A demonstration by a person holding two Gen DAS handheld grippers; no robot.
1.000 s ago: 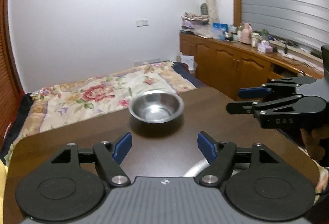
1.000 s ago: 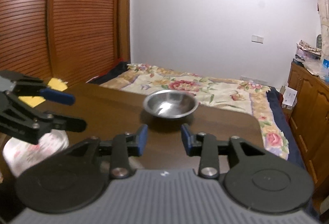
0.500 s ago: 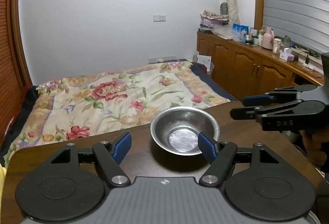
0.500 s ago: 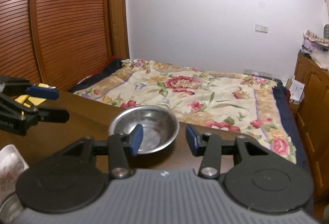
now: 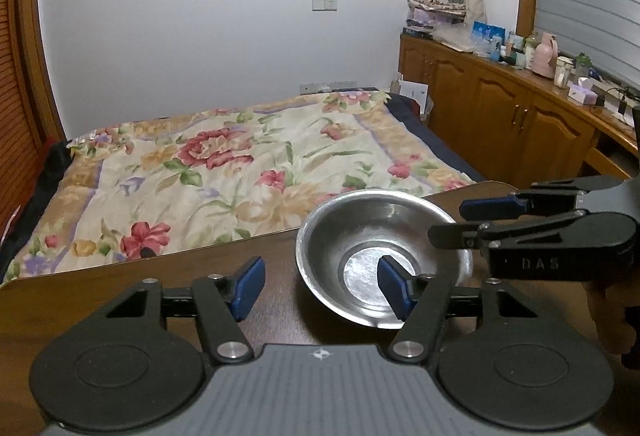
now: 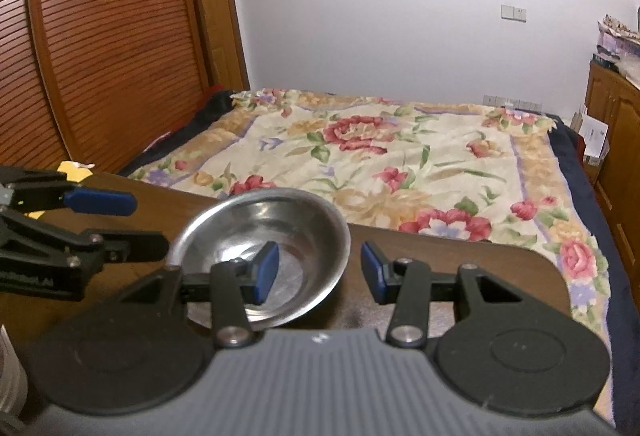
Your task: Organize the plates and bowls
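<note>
table (image 5: 120,300) left of bowl (image 5: 360,236) bare | right gripper (image 5: 472,222) crowds bowl's right

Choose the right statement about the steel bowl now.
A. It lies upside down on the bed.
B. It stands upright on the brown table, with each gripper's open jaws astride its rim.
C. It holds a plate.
B: the bowl sits upright on the table, its hollow bare; the left gripper and right gripper each have one finger over the hollow, one outside.

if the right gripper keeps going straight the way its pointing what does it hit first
Most likely the steel bowl: the right gripper is open, and its left finger seems to sit over the bowl's inside while the right-hand rim lies between the fingers. Depth is unclear, so contact isn't certain.
</note>
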